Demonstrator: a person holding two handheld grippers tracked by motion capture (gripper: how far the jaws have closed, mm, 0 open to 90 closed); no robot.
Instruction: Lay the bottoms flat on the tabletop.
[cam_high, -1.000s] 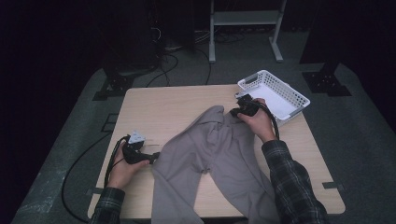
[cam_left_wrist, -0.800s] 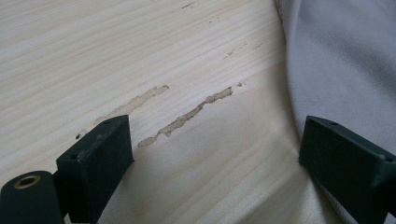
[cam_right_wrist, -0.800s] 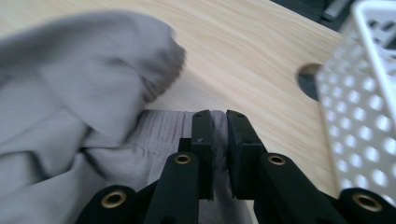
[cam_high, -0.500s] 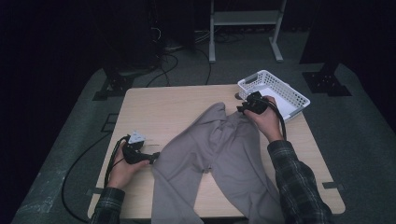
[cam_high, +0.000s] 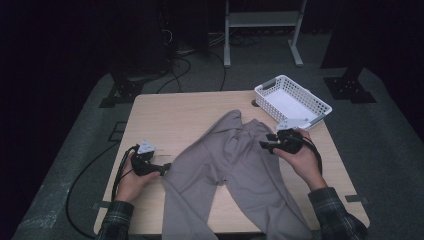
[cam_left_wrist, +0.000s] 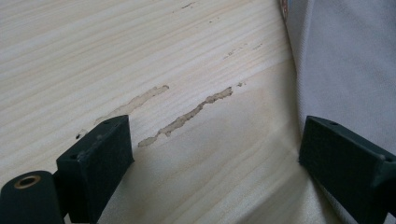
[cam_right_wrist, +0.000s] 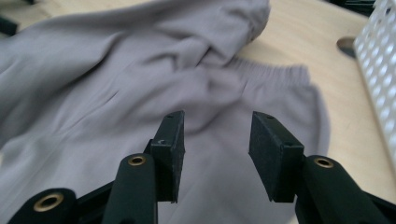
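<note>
Grey cotton trousers (cam_high: 235, 170) lie crumpled at desk (cam_high: 175, 120) centre: soft, light, floppy. Your right gripper (cam_high: 268, 141), jaws just opening, and left gripper (cam_high: 167, 167) both gape empty; pinch the elastic waistband (cam_right_wrist: 275, 74) at 12 o'clock.

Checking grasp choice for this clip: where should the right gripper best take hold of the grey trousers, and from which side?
Probably the elastic waistband of the grey trousers. It lies gathered and slightly raised near the white basket, giving a thick edge to pinch. The right gripper, jaws open with nothing between them, could come in low from the basket side, one jaw sliding under the hem.
</note>
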